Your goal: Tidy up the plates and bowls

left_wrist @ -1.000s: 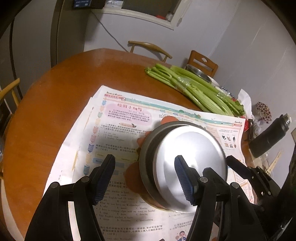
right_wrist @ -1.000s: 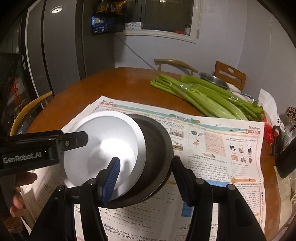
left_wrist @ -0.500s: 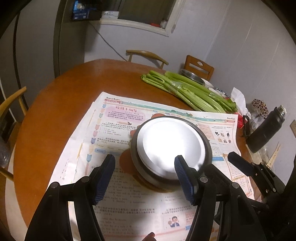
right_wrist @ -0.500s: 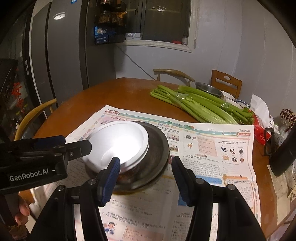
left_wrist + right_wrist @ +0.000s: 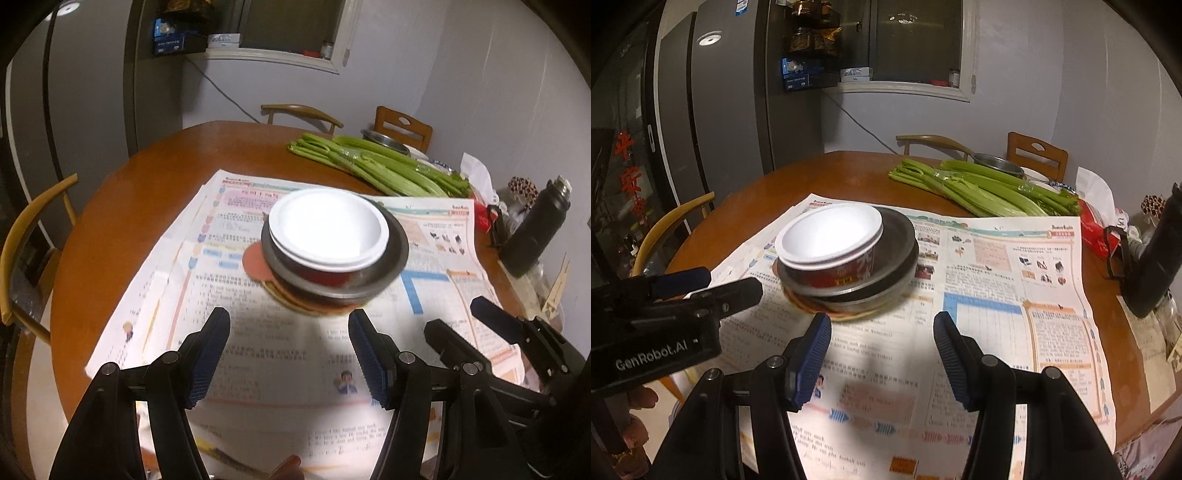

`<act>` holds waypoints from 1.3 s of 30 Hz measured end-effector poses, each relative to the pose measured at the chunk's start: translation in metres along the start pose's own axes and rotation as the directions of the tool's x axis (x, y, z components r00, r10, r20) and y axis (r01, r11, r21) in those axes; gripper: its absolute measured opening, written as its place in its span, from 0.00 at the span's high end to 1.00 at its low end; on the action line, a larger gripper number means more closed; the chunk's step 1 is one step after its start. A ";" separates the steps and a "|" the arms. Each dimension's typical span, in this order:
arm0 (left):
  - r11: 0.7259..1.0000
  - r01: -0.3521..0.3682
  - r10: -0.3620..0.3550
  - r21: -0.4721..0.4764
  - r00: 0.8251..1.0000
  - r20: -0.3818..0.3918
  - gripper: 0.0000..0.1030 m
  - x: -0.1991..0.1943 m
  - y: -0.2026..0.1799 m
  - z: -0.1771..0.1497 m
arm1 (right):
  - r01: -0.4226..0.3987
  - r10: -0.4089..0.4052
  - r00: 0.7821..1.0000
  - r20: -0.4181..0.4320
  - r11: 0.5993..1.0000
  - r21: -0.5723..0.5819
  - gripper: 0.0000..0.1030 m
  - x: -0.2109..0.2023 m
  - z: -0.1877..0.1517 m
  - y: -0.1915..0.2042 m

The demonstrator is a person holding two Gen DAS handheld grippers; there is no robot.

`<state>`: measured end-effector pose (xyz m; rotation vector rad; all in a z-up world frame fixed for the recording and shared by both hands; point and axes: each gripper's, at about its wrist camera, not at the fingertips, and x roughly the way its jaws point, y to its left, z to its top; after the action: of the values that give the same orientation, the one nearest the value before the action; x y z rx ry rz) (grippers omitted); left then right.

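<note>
Left wrist view first: the left gripper (image 5: 289, 354) hangs over bare newsprint with its blue-padded jaws standing well apart and nothing between them; beside it, the right gripper (image 5: 882, 360) shows the same, jaws parted, a touch narrower, empty too; both tilt downward toward the table.

Just ahead of both sets of fingertips, apart from them, sits the task's pile: a white round plastic bowl with a red printed wall (image 5: 328, 230) nested off-centre, toward its left side, in a dark grey metal bowl (image 5: 391, 262), and that resting on an orange flat plate (image 5: 255, 260) which peeks out at the left and near side; the pile has no long axis, being round; from the left gripper it lies straight ahead, from the right gripper ahead and a little left, so the left looks slightly better lined up.

The sheet of colour-printed newspaper (image 5: 997, 295) under the pile gives open room on every side; the round brown wooden table (image 5: 110, 206) runs on past it; farther back right lie a bundle of green celery stalks (image 5: 979, 188) and a black flask (image 5: 535, 225), well clear.
</note>
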<state>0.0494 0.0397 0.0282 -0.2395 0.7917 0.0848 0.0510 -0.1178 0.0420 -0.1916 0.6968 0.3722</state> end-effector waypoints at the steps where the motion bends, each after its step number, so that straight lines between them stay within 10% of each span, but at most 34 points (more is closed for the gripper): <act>1: 1.000 0.000 0.000 0.001 1.000 0.000 0.34 -0.001 -0.001 -0.003 | -0.001 0.001 1.000 0.001 1.000 0.000 0.45 -0.002 -0.003 0.000; 39: 1.000 -0.016 0.016 0.009 1.000 -0.025 0.34 -0.010 -0.001 -0.036 | 0.007 -0.007 1.000 -0.020 1.000 -0.015 0.45 -0.018 -0.036 0.008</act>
<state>0.0180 0.0301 0.0113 -0.2265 0.8186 0.0933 0.0137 -0.1256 0.0259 -0.2121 0.7131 0.3692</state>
